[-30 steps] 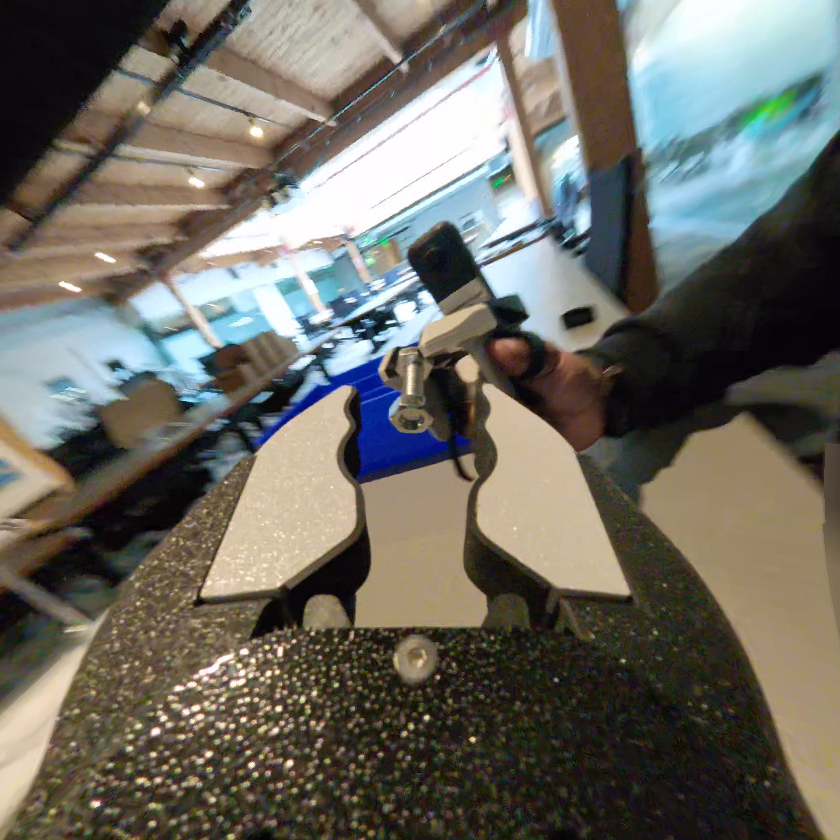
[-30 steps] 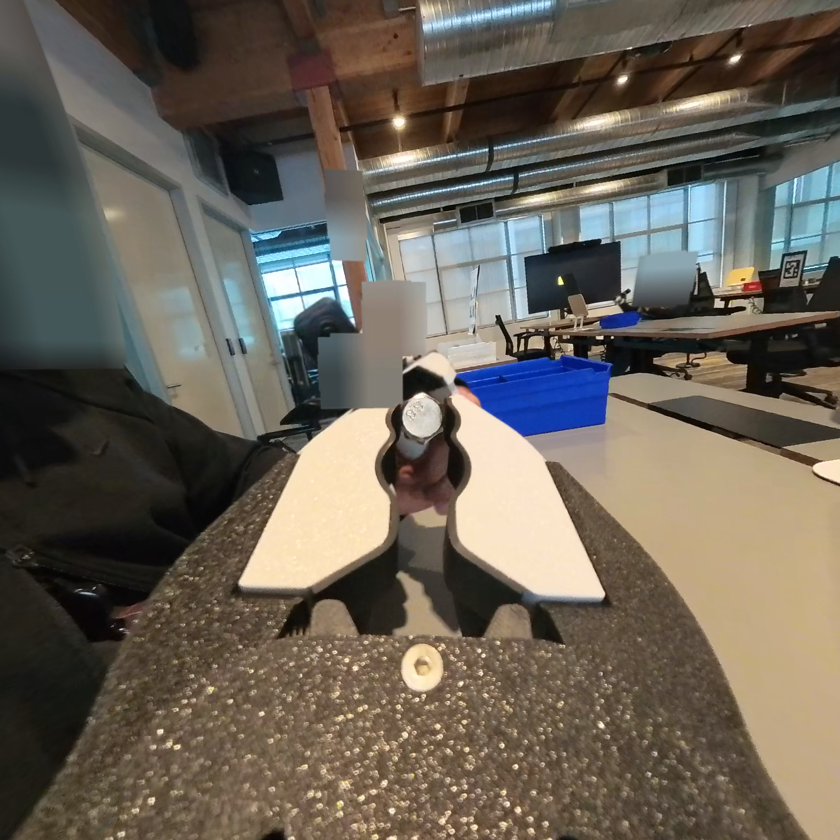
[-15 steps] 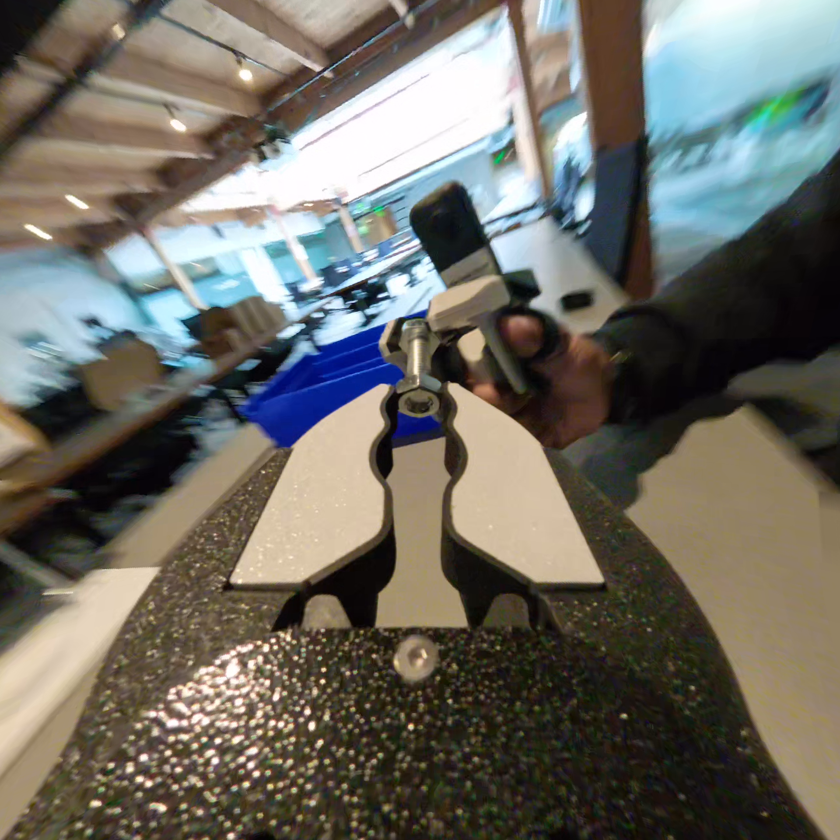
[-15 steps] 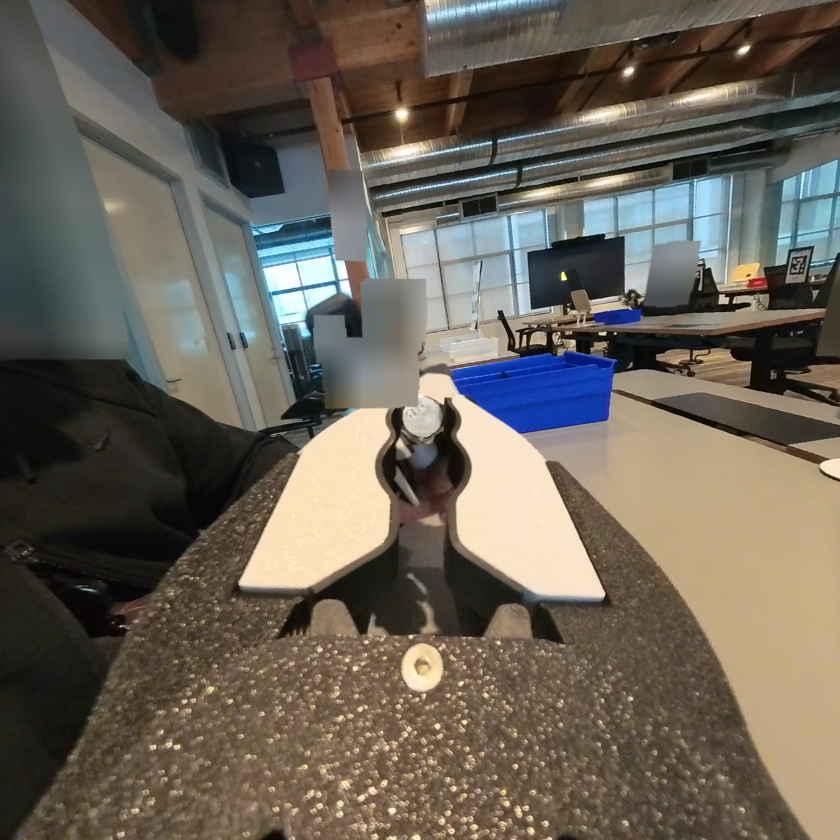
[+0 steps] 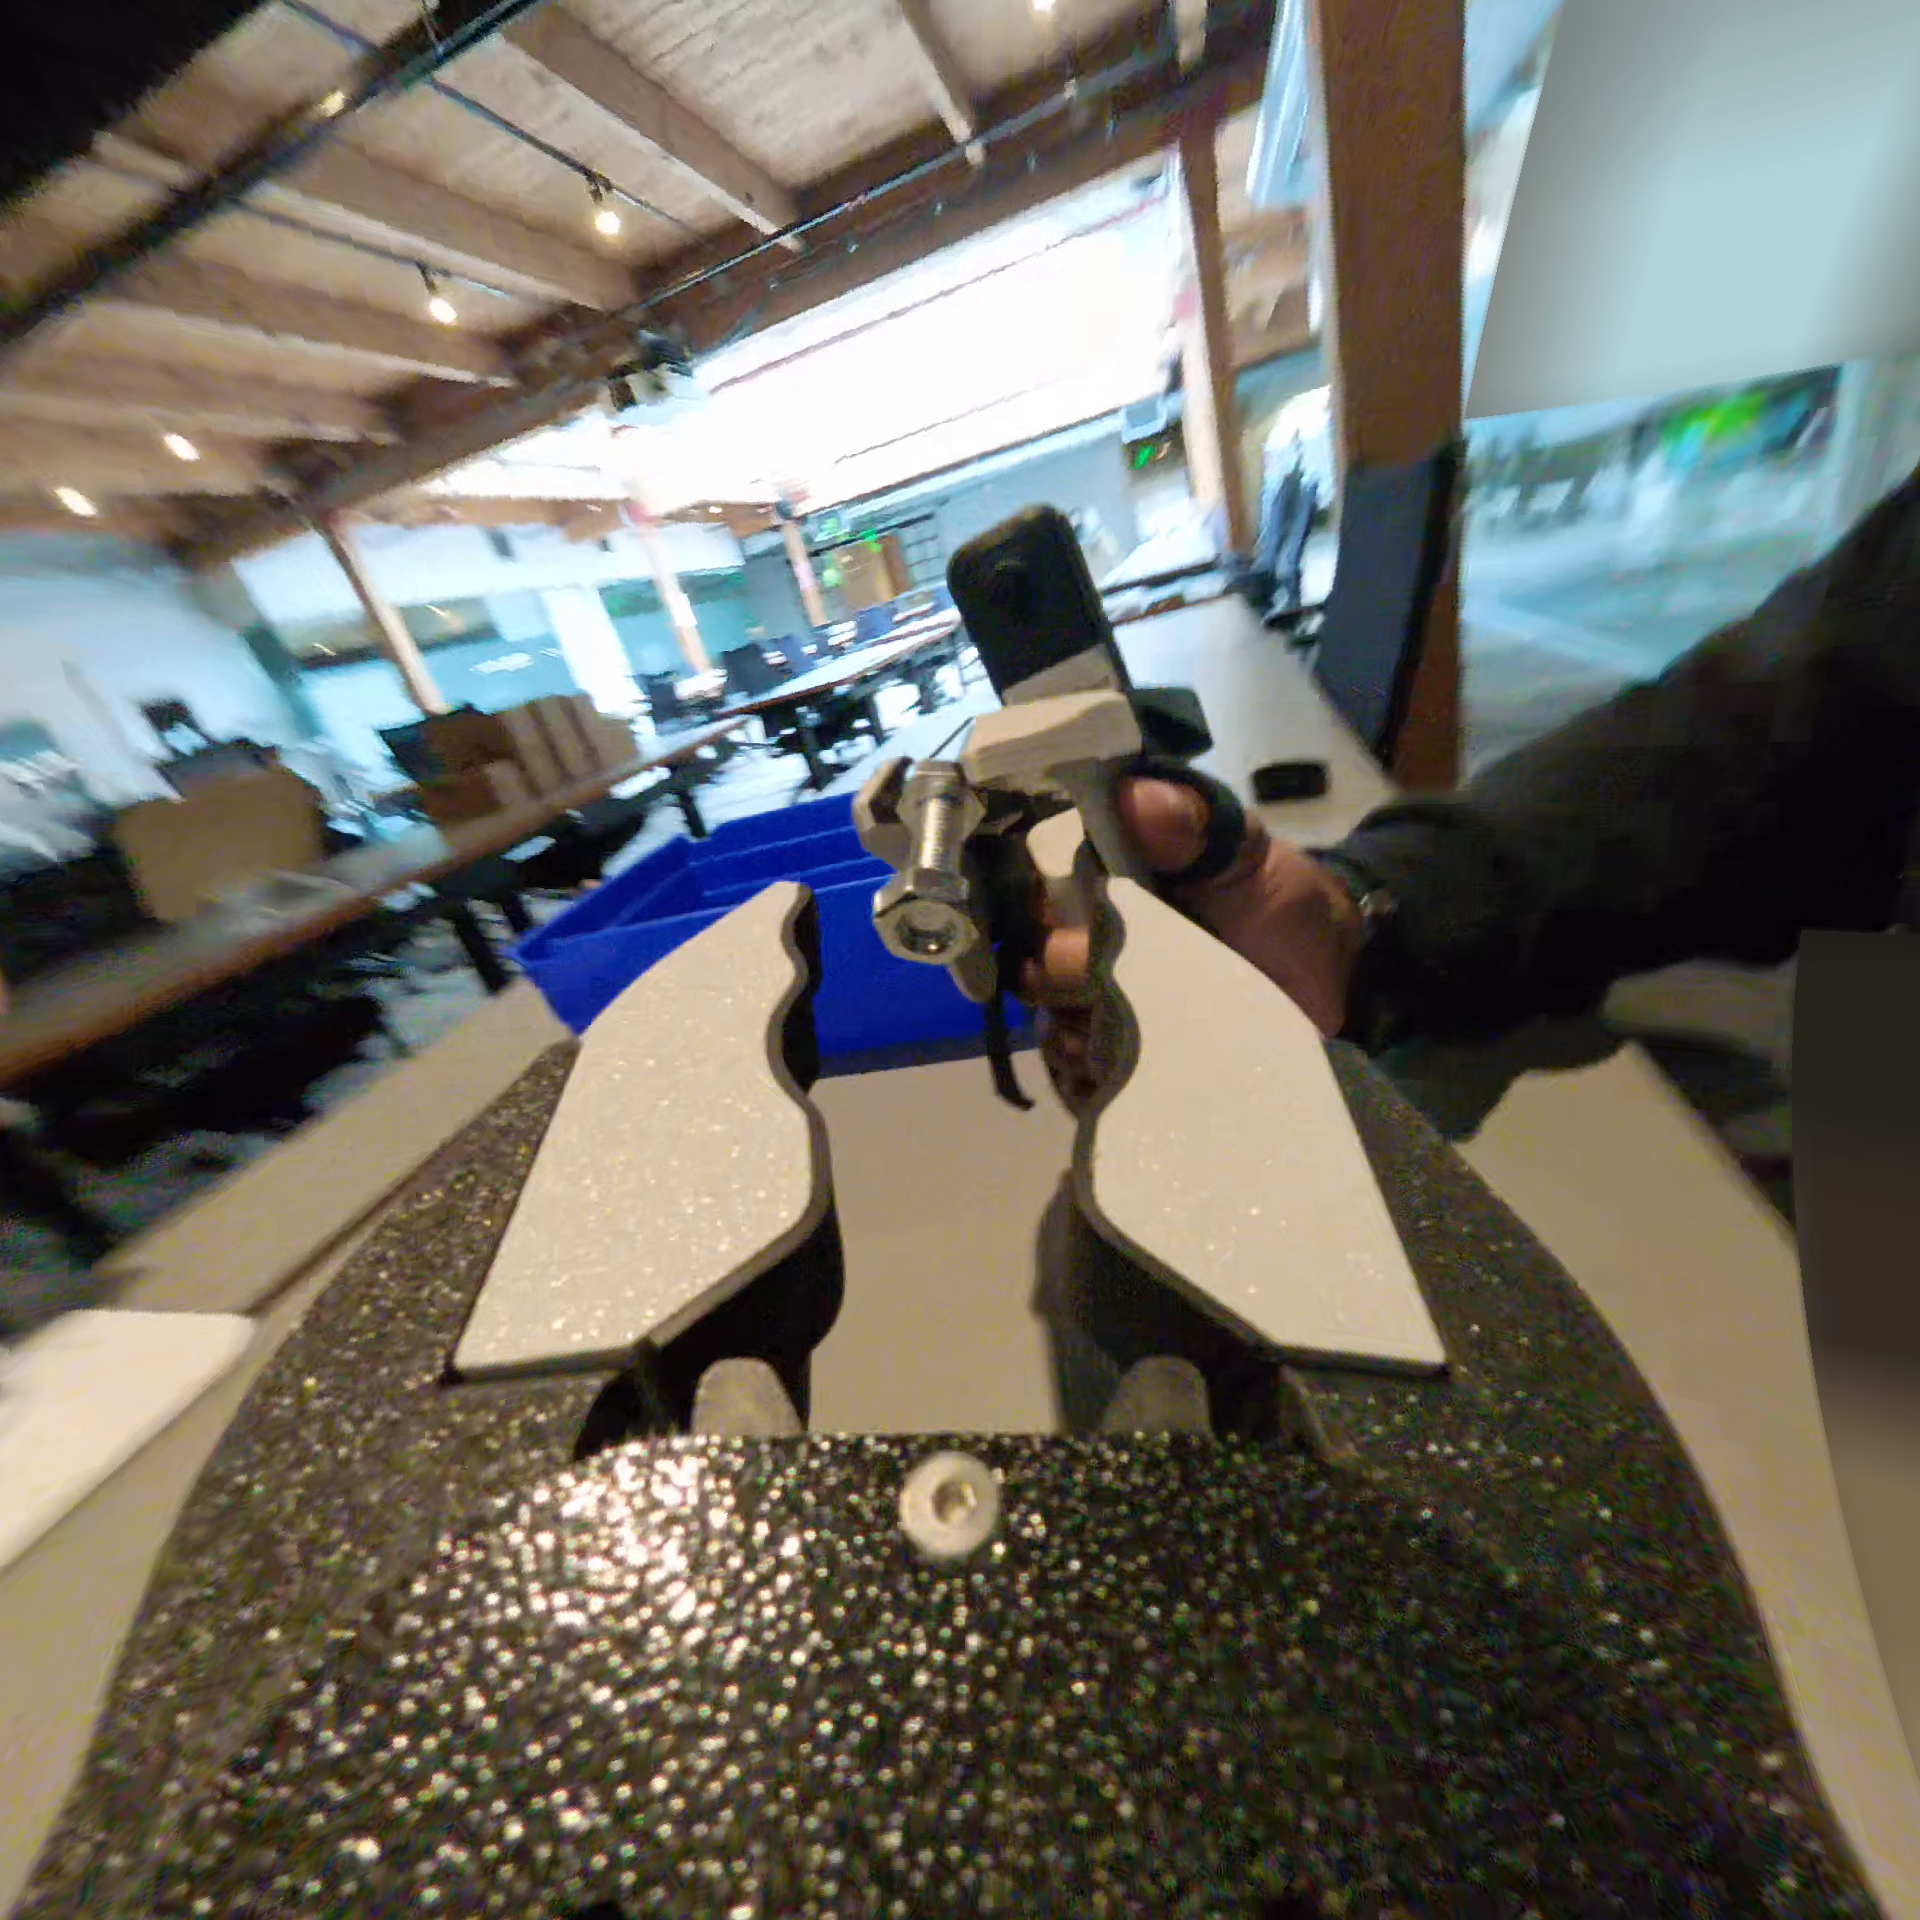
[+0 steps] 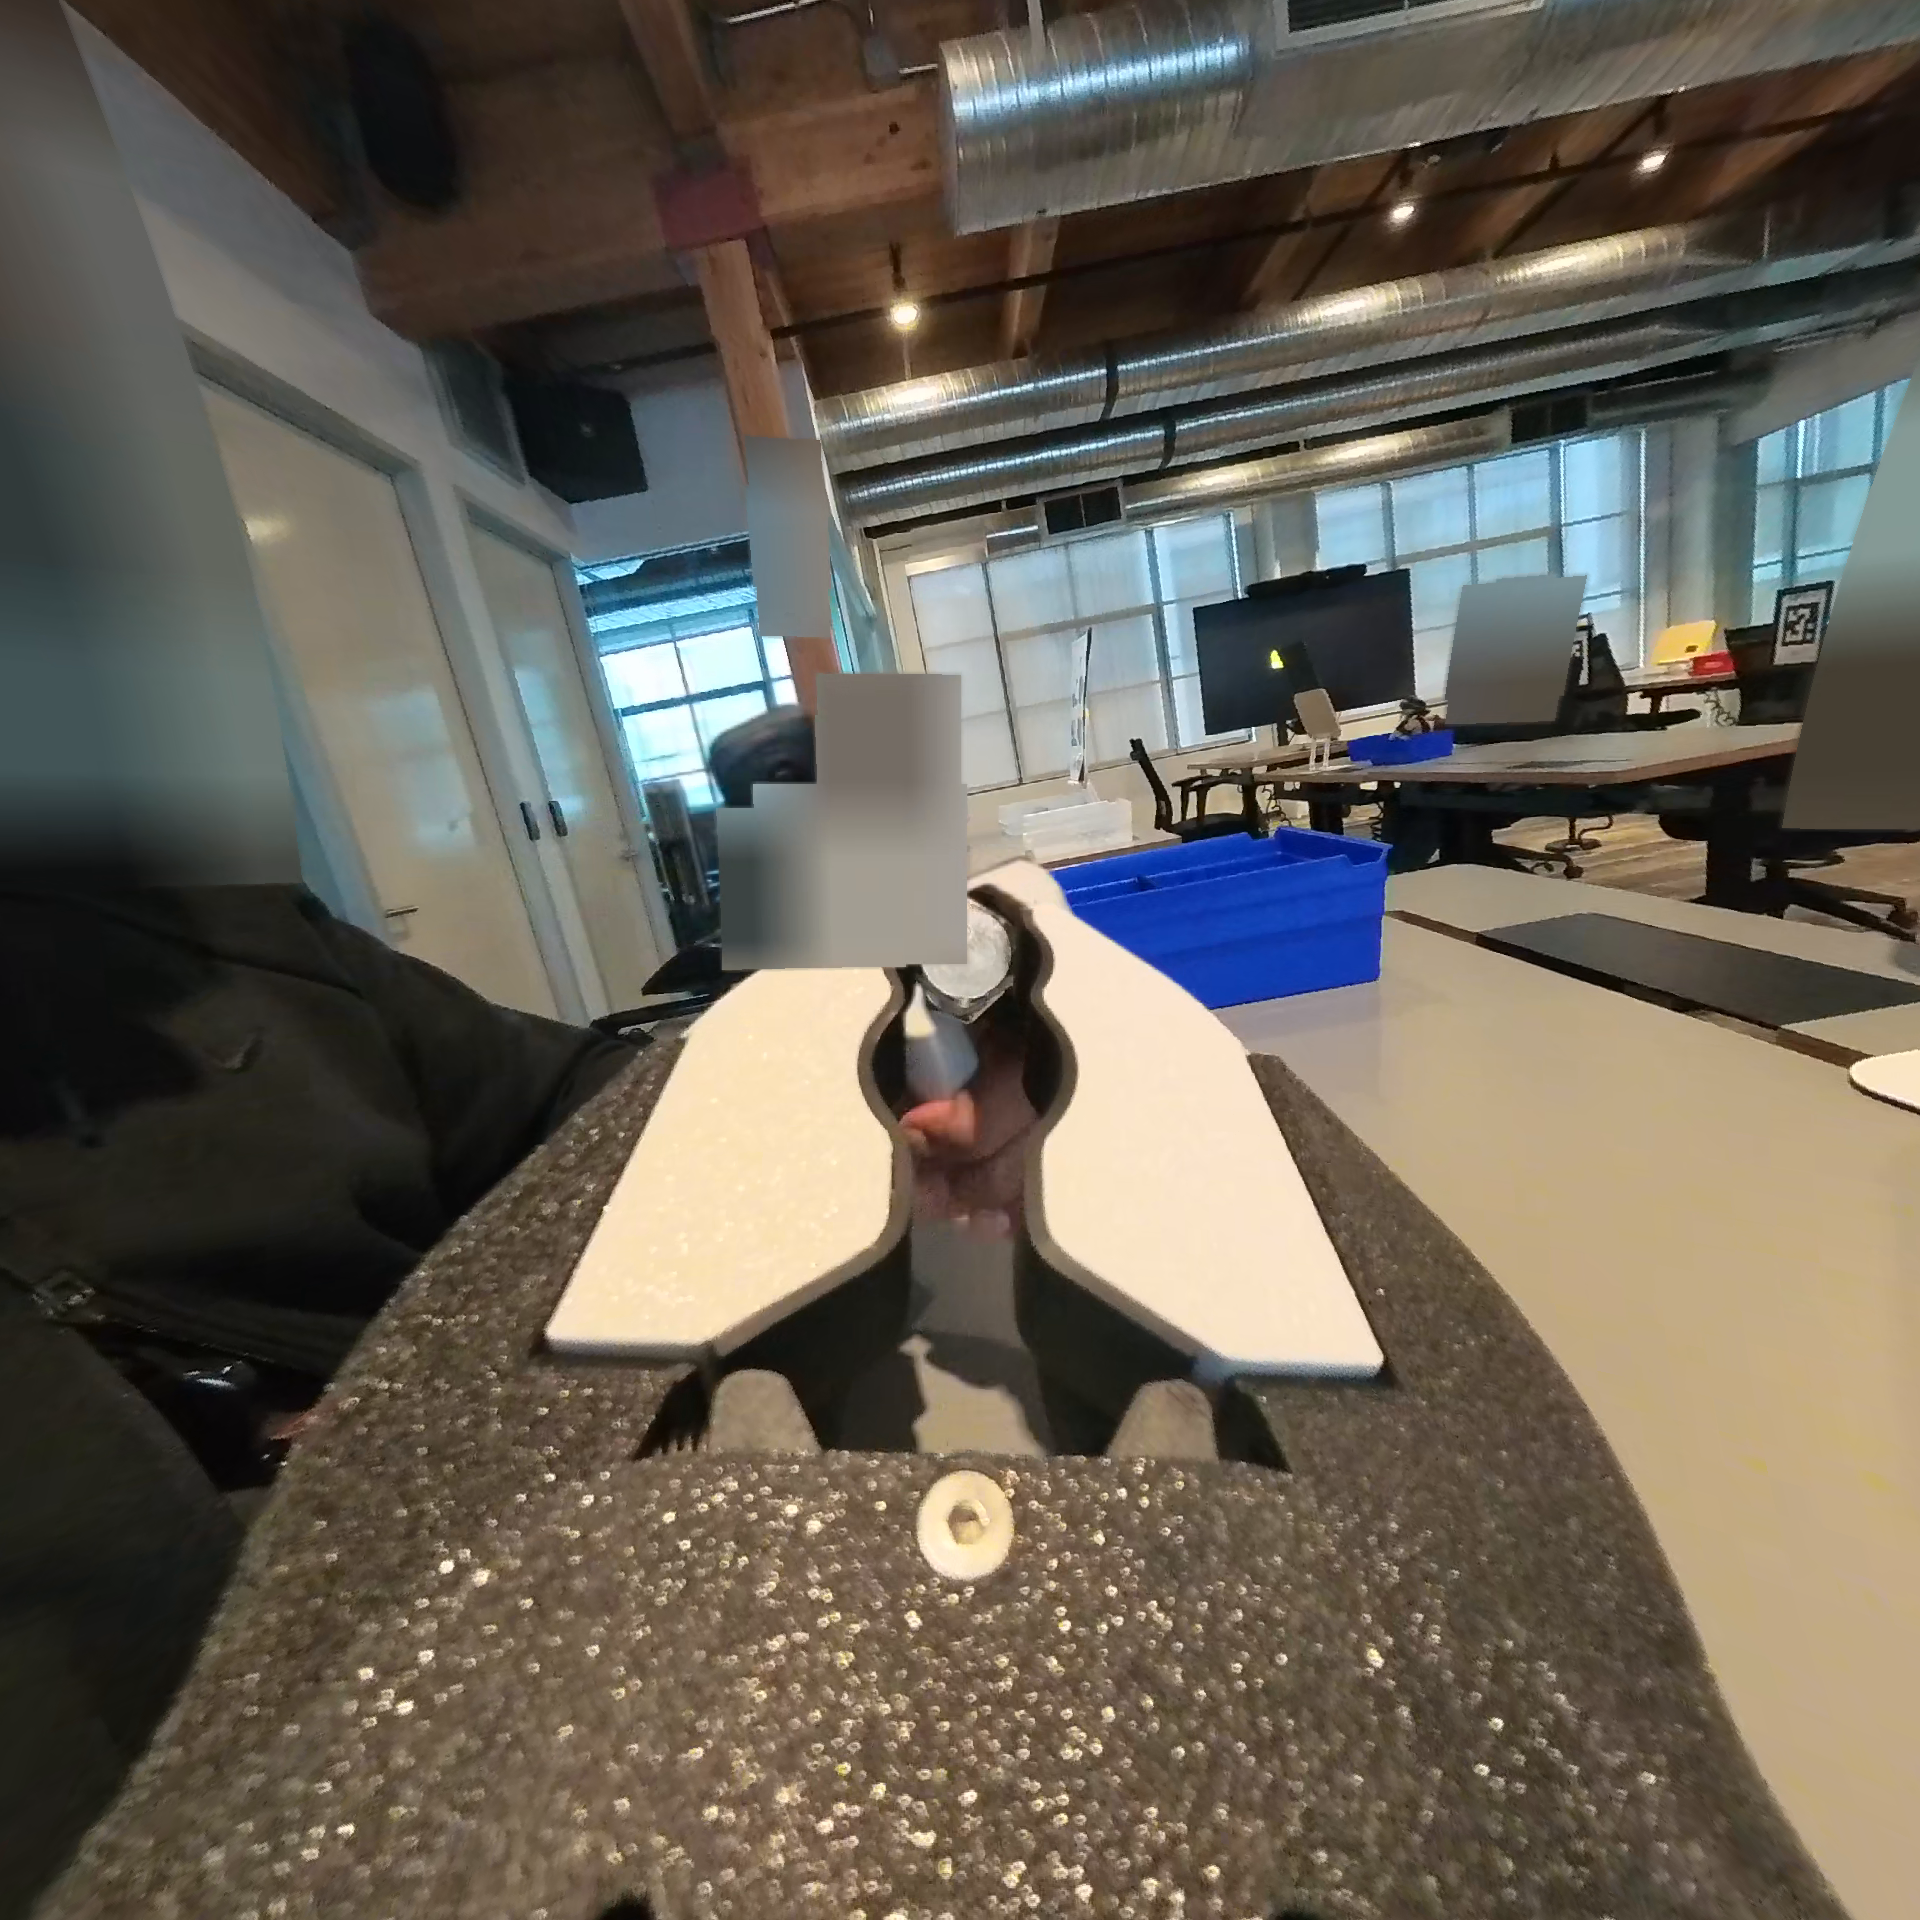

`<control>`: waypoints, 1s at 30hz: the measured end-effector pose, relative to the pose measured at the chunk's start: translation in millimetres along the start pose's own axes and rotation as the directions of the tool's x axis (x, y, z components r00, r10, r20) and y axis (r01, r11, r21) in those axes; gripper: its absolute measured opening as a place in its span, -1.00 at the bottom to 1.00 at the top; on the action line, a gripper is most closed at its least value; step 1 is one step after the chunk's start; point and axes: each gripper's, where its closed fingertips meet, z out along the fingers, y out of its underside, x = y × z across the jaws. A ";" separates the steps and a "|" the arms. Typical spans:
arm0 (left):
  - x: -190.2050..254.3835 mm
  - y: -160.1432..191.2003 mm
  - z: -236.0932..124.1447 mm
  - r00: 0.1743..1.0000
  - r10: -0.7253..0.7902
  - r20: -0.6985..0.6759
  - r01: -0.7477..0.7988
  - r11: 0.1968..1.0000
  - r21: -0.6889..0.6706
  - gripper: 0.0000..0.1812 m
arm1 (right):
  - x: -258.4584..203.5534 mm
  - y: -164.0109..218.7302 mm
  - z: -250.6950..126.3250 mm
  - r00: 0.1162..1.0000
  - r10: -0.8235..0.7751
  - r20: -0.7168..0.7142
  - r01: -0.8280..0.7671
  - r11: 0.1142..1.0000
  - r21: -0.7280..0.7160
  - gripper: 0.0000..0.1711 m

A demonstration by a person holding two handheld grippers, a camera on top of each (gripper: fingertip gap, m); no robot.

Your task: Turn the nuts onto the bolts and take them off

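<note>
In the left wrist view, my left gripper [image 5: 951, 920] is open, with its two grey fingers spread on either side of a steel nut [image 5: 925, 928]. The nut sits at the near end of a bolt [image 5: 932, 847]. My right gripper [image 5: 925, 795], held by a hand [image 5: 1247, 914], is shut on the bolt's head. In the right wrist view, my right gripper [image 6: 977, 951] grips the bolt head [image 6: 971, 966]. A finger of the left gripper [image 6: 935, 1049] shows just behind it. The nut is hidden there.
A blue divided bin [image 5: 727, 925] stands on the grey table [image 5: 935, 1247] behind the bolt; it also shows in the right wrist view [image 6: 1226, 935]. A black mat [image 6: 1662, 977] and a white disc [image 6: 1891, 1075] lie to the right. A person in a dark jacket [image 6: 260, 1091] sits on the left. Only a small space, under 4 cm, lies between the two pairs of fingers.
Half a second ago my left gripper was shut on the nut. It has now opened and let go of the nut. The right gripper still holds the bolt.
</note>
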 end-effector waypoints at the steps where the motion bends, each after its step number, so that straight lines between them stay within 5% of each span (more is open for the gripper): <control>1: -1.8 -0.4 -0.2 0.996 -0.083 -0.020 0.083 0.996 0.020 -0.47 | -0.3 0.5 0.3 1.000 0.001 0.002 -0.001 1.000 -0.001 -0.80; 5: -4.8 2.5 -0.8 0.950 -0.294 -0.104 0.300 0.953 0.044 -0.58 | -2.0 2.7 1.7 1.000 0.001 0.009 -0.001 1.000 -0.008 -0.80; 9: 0.4 6.1 -2.1 0.951 -0.277 -0.140 0.282 0.959 0.013 -0.81 | -1.6 5.2 2.5 1.000 0.002 0.008 -0.002 1.000 -0.015 -0.80; 13: -2.4 9.5 -4.0 0.980 0.197 0.029 -0.194 0.977 -0.089 -0.81 | -1.9 6.9 3.2 1.000 0.012 0.011 -0.012 1.000 -0.016 -0.80; 16: -7.1 9.6 -6.6 0.736 0.665 0.127 -0.621 0.738 -0.263 -0.81 | -1.8 8.6 3.9 1.000 0.020 0.013 -0.020 1.000 -0.018 -0.80; 18: -6.6 8.5 -5.4 0.663 0.735 0.140 -0.681 0.670 -0.294 -0.80 | -1.5 7.7 3.7 1.000 0.027 0.014 -0.027 1.000 -0.010 -0.80; 20: -2.4 5.0 -3.0 0.767 0.626 0.142 -0.593 0.776 -0.214 -0.58 | -0.6 6.7 3.2 1.000 0.025 0.009 -0.025 1.000 -0.008 -0.80; 24: -0.9 -2.9 -4.2 0.968 0.244 0.060 -0.242 0.969 -0.038 -0.44 | -0.6 3.0 1.7 1.000 0.018 0.006 -0.018 1.000 0.002 -0.80; 30: -4.7 1.3 -4.1 0.960 -0.254 -0.116 0.257 0.966 0.010 -0.51 | 0.0 4.1 1.8 1.000 0.021 0.006 -0.021 1.000 0.000 -0.80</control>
